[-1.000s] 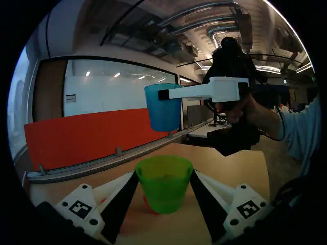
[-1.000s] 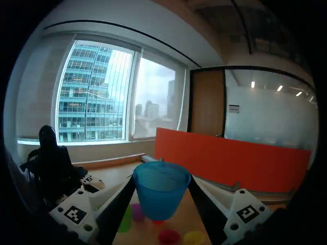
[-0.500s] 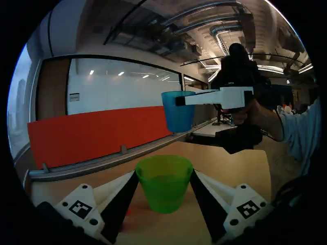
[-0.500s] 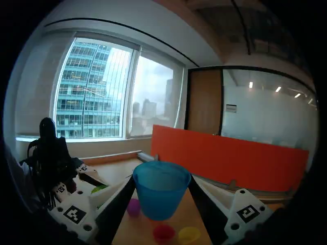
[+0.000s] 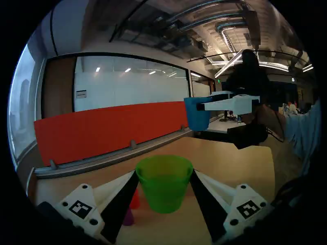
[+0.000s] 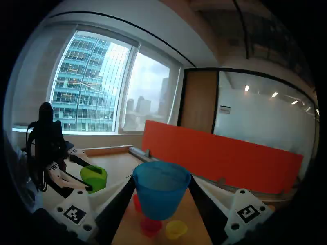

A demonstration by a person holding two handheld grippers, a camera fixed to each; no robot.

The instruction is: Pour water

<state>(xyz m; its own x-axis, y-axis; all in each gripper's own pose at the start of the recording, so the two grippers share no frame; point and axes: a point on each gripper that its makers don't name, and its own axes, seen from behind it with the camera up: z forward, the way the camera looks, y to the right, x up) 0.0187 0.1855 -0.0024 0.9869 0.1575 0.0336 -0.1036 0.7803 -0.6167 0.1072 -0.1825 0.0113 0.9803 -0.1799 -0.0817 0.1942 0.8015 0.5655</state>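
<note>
Above the counter (image 5: 229,157), left tongs (image 5: 163,176) clamp the green cup (image 5: 164,192) and right tongs (image 6: 161,179) clamp the blue cup (image 6: 161,196), both upright and well apart, so pickup looks done, pour not yet started.

Orange partition (image 5: 110,126) backs the wooden table (image 5: 229,159); red cup (image 6: 150,226) and yellow cup (image 6: 175,228), perhaps upturned, sit close.
</note>
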